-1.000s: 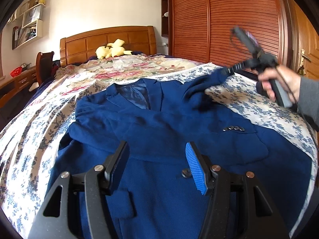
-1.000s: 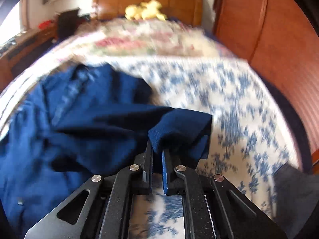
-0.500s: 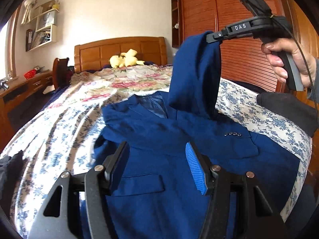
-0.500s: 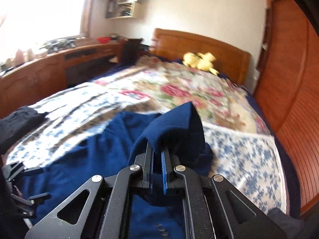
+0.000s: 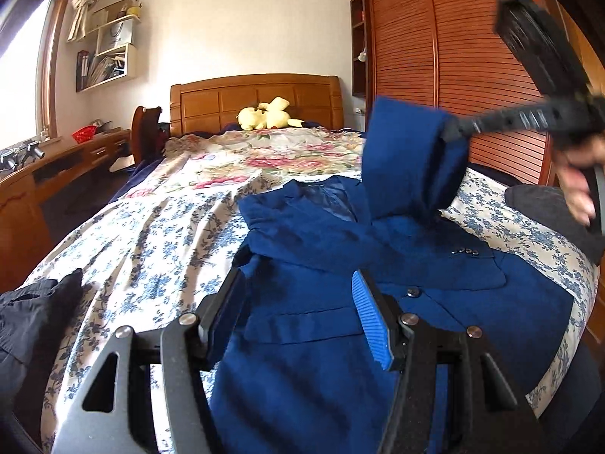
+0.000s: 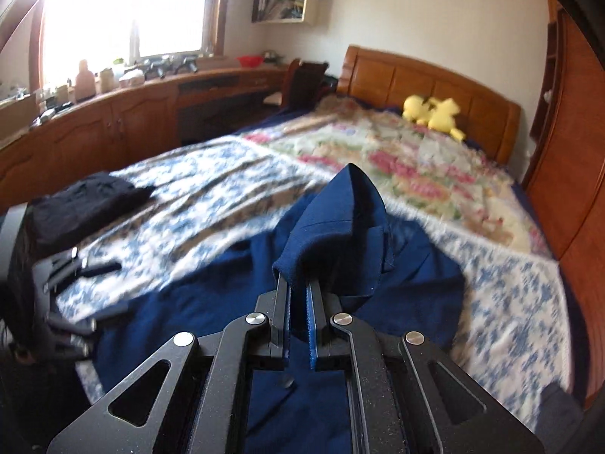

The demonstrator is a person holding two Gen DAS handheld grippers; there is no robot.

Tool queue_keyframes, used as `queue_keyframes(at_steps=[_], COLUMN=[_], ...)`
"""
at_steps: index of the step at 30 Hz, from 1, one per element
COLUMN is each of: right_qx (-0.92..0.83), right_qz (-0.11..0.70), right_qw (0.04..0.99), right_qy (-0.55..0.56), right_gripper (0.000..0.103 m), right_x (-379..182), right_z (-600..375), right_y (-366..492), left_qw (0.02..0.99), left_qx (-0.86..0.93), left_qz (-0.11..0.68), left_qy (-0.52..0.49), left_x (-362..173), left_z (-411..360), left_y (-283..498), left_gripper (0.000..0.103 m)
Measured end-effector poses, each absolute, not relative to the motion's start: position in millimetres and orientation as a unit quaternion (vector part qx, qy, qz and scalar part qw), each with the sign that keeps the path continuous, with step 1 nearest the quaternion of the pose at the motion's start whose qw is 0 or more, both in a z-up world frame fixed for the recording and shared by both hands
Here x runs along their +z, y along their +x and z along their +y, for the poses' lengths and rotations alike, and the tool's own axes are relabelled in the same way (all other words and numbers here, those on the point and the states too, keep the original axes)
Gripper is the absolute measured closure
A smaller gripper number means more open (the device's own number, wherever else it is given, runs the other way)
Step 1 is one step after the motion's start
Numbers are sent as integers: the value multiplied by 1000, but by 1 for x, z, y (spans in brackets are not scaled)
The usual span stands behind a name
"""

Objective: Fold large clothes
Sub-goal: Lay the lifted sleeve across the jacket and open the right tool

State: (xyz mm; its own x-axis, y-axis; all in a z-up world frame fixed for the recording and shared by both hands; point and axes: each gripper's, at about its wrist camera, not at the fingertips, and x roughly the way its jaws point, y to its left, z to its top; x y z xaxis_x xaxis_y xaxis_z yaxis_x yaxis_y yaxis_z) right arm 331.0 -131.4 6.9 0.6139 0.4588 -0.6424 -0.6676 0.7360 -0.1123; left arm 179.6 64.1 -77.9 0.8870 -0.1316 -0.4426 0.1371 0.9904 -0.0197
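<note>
A blue blazer (image 5: 340, 265) lies front-up on the flowered bedspread (image 5: 151, 234). My right gripper (image 6: 298, 291) is shut on the blazer's sleeve (image 6: 340, 223) and holds it lifted above the jacket's chest; it also shows in the left wrist view (image 5: 450, 130), with the sleeve (image 5: 408, 159) hanging from it. My left gripper (image 5: 295, 317) is open and empty, hovering above the blazer's lower front near a pocket flap (image 5: 302, 325). The blazer also fills the lower right wrist view (image 6: 227, 302).
Dark folded clothes (image 5: 34, 310) lie at the bed's left edge and show in the right wrist view (image 6: 87, 204). A yellow plush toy (image 5: 268, 115) sits by the wooden headboard (image 5: 257, 94). A wooden wardrobe (image 5: 453, 56) stands to the right, a desk (image 6: 113, 113) to the left.
My right gripper has lifted the sleeve off the bed and carried it up and leftward over the blazer. My left gripper has stayed open and drawn back a little.
</note>
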Motion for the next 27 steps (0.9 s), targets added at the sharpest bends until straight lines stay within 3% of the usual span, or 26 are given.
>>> queue_keyframes(at_steps=[4,6,8,27], right_qx=[321,326,334,230], right_qz=[329,335,332,397], right_qw=[873,870,869,882], right_qy=[-165,-159,-150,-109], right_gripper=[90,74,69,68], right_x=[-18,-25,-27,-111], right_z=[-136,-140,-147,-260], right_y=[313,305,299,283], left_qw=[971,971,970,954], left_qx=[-68,-68,-70,-135], left_qz=[227,229,233,265], left_qy=[-1,0,1,30], left_x=[-78,-79,-81,-97], left_z=[69,69,67,-4], left_y=[179,180,183,198], left_gripper=[45,45,45,45])
